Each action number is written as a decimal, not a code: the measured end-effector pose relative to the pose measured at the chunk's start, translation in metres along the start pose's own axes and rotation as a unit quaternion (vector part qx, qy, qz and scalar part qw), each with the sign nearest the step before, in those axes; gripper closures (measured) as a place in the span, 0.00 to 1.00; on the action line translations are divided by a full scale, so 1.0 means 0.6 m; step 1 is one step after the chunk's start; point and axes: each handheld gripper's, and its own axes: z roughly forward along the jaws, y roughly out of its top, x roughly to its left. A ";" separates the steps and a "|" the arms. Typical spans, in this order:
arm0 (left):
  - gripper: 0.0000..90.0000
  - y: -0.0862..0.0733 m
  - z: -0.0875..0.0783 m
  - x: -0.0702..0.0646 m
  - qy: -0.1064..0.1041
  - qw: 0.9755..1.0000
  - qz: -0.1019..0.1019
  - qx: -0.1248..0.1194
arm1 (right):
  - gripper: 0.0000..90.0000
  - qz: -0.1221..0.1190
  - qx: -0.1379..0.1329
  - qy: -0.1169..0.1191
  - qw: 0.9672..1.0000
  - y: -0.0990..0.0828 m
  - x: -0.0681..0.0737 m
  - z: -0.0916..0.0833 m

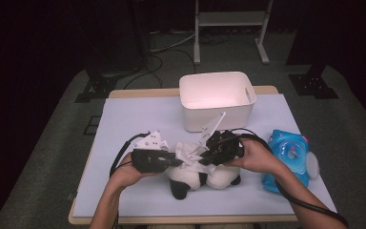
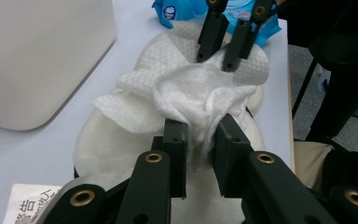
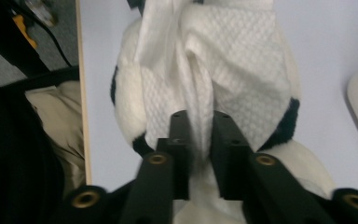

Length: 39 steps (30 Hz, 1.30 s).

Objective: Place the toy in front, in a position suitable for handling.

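Observation:
A black-and-white panda plush [image 1: 190, 181] lies near the table's front edge. A white textured wipe [image 1: 188, 151] is draped over it. My left gripper [image 1: 174, 161] comes in from the left and is shut on one bunched end of the wipe [image 2: 191, 88], as the left gripper view [image 2: 200, 135] shows. From the right, my right gripper [image 1: 205, 155] is shut on a fold of the wipe [image 3: 242, 65], seen close up in the right gripper view [image 3: 200, 126]. The right gripper [image 2: 216, 60] also appears across the plush [image 2: 102, 149] in the left gripper view.
A white plastic bin [image 1: 214, 119] stands behind the plush at the back centre. A blue pack of wipes [image 1: 288, 157] lies at the right of the lavender mat [image 1: 124, 119]. A printed paper label [image 2: 28, 205] lies by the left gripper.

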 end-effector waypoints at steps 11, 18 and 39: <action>0.83 0.001 0.002 -0.004 -0.001 1.000 0.010 0.001 | 0.87 0.011 -0.048 0.036 0.998 0.039 -0.006 0.008; 0.82 0.003 0.003 -0.008 0.000 1.000 0.022 0.006 | 0.78 0.015 -0.043 0.042 0.998 0.048 -0.010 0.010; 0.23 -0.017 0.004 0.003 0.014 0.998 0.009 0.053 | 0.93 -0.017 0.013 0.019 1.000 0.052 0.003 0.025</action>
